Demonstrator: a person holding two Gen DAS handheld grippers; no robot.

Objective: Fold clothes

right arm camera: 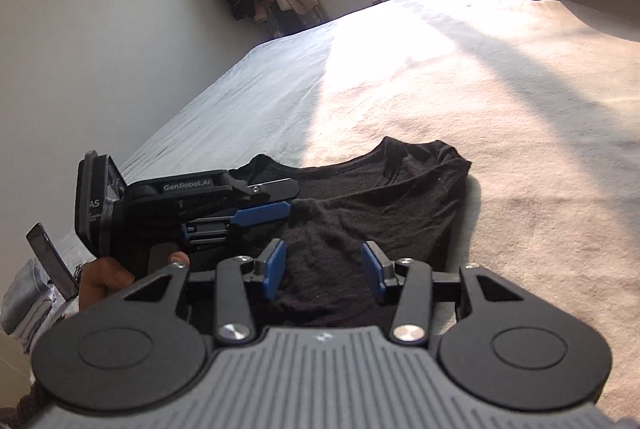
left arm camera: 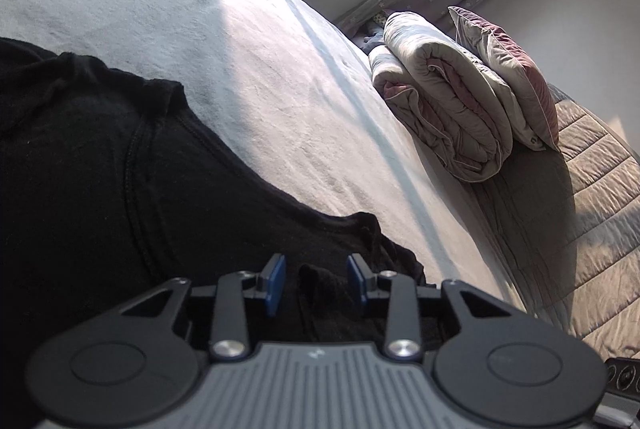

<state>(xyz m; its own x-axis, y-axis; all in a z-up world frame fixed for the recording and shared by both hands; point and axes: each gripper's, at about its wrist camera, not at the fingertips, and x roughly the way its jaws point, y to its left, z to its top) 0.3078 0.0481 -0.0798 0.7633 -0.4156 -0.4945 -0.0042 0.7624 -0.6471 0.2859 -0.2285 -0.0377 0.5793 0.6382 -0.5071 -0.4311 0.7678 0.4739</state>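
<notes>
One black shirt (right arm camera: pixel 376 205) on bed (right arm camera: pixel 500 109), two grippers over it.
Left gripper (left arm camera: pixel 316 283) and right gripper (right arm camera: pixel 326 269) both spread apart, nothing pinched; a fabric ridge stands between left pads, contact unclear. Shirt partly folded, wrinkled, cut off at 9 o'clock in left view. One rolled quilt (left arm camera: pixel 444 97) and one pillow (left arm camera: pixel 508 77) at 2 o'clock.
</notes>
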